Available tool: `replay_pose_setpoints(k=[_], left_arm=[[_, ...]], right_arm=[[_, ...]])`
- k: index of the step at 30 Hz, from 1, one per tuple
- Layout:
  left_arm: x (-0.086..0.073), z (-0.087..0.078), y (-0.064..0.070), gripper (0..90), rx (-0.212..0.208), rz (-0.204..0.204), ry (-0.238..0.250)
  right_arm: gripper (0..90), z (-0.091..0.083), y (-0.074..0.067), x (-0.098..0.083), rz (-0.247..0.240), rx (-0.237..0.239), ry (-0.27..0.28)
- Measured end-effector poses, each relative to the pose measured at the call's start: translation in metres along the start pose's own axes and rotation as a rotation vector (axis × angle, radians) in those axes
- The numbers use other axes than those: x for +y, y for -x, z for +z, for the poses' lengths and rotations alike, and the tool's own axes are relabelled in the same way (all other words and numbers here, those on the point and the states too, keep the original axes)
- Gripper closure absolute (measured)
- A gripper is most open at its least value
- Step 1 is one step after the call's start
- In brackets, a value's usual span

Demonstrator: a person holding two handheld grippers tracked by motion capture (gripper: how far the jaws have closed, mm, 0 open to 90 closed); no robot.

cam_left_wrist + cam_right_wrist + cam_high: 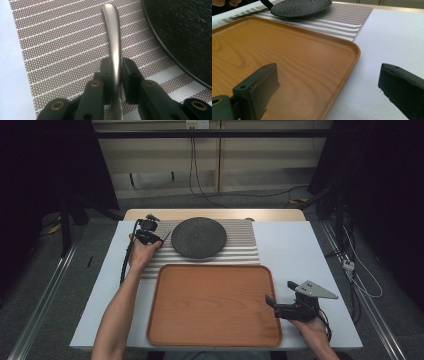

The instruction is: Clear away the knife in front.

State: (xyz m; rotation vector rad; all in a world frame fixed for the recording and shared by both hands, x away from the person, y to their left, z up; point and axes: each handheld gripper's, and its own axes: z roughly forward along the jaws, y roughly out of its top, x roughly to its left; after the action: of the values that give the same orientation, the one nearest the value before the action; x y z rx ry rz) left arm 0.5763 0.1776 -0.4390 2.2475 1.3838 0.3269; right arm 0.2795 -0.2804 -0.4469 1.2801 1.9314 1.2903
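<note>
My left gripper [160, 239] [115, 67] is shut on the handle of a slim silver utensil [112, 32] over a striped placemat [240, 252] [62, 45]. The utensil's working end is hidden below the jaws. Just to the right of it sits a round black textured plate [198, 237] [185, 32] on the mat. My right gripper [281, 293] [329, 85] stands open and holds nothing, its jaws straddling the right rim of a wooden tray [210, 305] [287, 57] near the table's front. The right gripper view has the plate [299, 7] and the utensil [249, 14] far off.
The white tabletop [295, 245] has bare room to the right of the mat and tray. A cable trails from the left gripper along the forearm [125, 265]. The dark floor and cables lie beyond the table's far edge.
</note>
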Motion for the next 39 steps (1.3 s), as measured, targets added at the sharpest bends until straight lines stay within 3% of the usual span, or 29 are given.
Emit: replay_pose_setpoints(k=[5, 13, 27, 39], left_arm=[[-0.001, 0.000, -0.002, 80.1, -0.017, -0.020, 0.007], [-0.002, -0.006, -0.005, 80.1, -0.002, -0.044, 0.013], [-0.001, -0.026, -0.004, 80.1, -0.014, 0.005, 0.042], [0.002, -0.042, 0.013, 80.0, -0.031, 0.053, 0.089]], right_arm=[[2.8, 0.001, 0.001, 0.000, 0.001, -0.001, -0.001], [2.7, 0.001, 0.000, 0.000, 0.002, -0.001, -0.003], [2.7, 0.001, 0.000, 0.000, 0.001, -0.001, -0.002], [2.8, 0.000, 0.000, 0.000, -0.003, -0.001, 0.001]])
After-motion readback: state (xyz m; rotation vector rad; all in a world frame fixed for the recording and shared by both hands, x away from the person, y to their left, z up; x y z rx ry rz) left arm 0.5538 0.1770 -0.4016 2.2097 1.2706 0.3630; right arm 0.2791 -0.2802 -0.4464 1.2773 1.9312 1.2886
